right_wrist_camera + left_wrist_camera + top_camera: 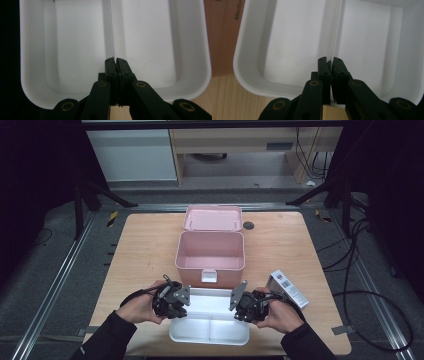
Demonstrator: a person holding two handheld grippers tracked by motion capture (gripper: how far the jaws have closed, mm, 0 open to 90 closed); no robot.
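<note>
Wooden table (pixel 145 250) carries a white divided tray (pixel 210 325), both grippers (pixel 172 306) (pixel 248 309) pinched shut over its divider.

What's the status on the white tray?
Left gripper and right gripper shut, one at each end of white tray. Tray empty, on table. Open pink box just behind it.

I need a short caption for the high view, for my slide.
Two shut grippers over a white tray before an open pink box.
</note>
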